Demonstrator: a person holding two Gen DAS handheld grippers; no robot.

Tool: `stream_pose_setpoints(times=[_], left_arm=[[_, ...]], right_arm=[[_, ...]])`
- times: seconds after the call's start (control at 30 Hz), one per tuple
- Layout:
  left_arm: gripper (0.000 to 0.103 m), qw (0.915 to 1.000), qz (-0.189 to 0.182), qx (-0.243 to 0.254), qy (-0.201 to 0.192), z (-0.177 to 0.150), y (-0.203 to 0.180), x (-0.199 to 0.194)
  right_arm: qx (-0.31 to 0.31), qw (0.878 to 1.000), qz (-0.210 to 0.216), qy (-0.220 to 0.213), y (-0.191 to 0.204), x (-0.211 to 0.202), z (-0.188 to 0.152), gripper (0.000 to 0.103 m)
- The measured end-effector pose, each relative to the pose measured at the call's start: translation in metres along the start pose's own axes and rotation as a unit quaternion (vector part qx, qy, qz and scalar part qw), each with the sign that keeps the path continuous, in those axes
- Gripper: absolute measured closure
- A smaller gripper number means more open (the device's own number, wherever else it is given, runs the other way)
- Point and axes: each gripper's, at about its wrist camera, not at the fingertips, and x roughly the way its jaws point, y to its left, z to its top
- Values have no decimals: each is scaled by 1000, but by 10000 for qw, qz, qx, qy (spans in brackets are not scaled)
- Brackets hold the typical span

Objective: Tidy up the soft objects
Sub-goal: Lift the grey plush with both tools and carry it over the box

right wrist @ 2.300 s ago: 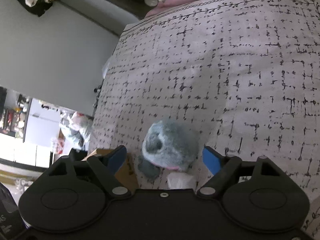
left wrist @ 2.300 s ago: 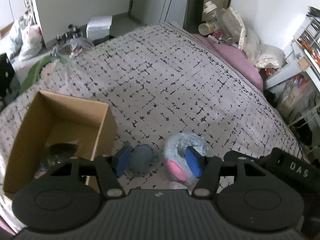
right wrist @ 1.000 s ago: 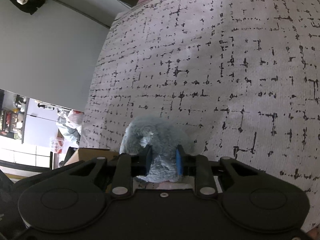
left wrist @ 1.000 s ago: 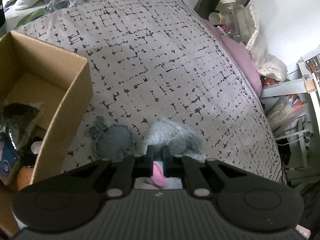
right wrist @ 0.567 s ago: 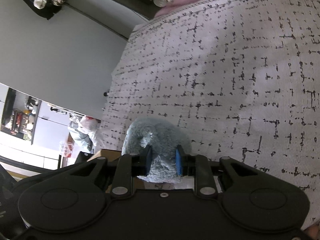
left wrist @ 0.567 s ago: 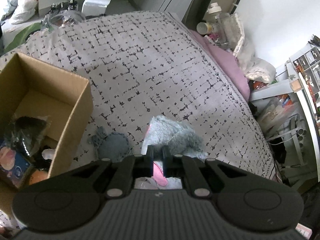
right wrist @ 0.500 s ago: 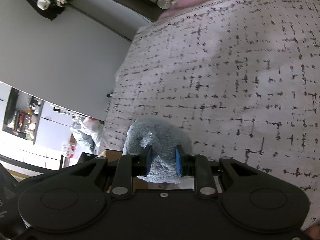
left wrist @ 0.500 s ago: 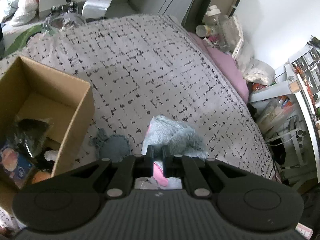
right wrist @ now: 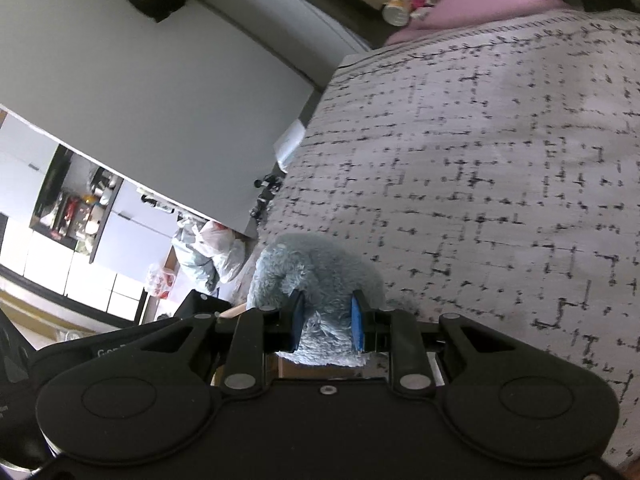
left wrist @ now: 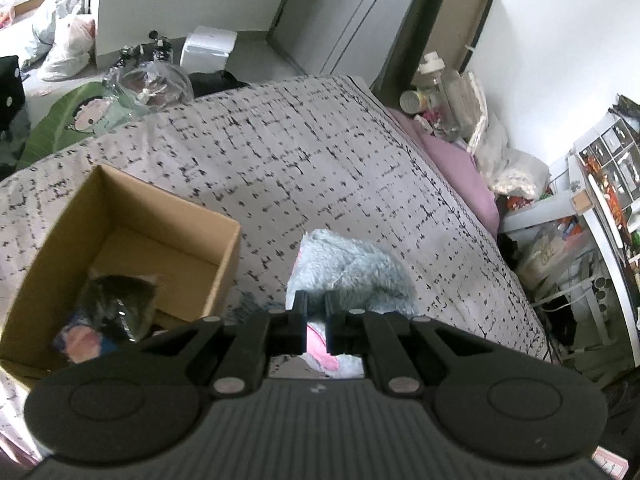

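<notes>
A fluffy grey-blue plush toy (left wrist: 352, 268) with pink patches hangs above the bed, held by both grippers. My left gripper (left wrist: 316, 312) is shut on the toy's lower part, near a pink patch. My right gripper (right wrist: 326, 320) is shut on the toy's fur (right wrist: 316, 276). An open cardboard box (left wrist: 120, 216) stands on the bed to the left of the toy in the left wrist view. It holds a dark wrapped item (left wrist: 116, 300) and other soft things.
The bed has a grey quilt with black marks (left wrist: 320, 168). A pink pillow (left wrist: 460, 168) and bottles (left wrist: 432, 84) lie at the far end. Bags (left wrist: 64, 48) and clutter are on the floor at left. Shelves (left wrist: 600, 184) stand at right.
Both grippers have closed on the plush toy and lifted it off the bed. The toy has moved up and towards the box. The flat grey piece beside it is now mostly hidden.
</notes>
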Motion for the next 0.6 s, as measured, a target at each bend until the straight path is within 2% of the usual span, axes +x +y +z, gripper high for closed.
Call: stream_pose_setpoints(times=[0.6], left_arm=[[96,9992,136,-161,-331,17,61,-41]], right_arm=[[-673,9970,367,-70,65,26,-30,79]])
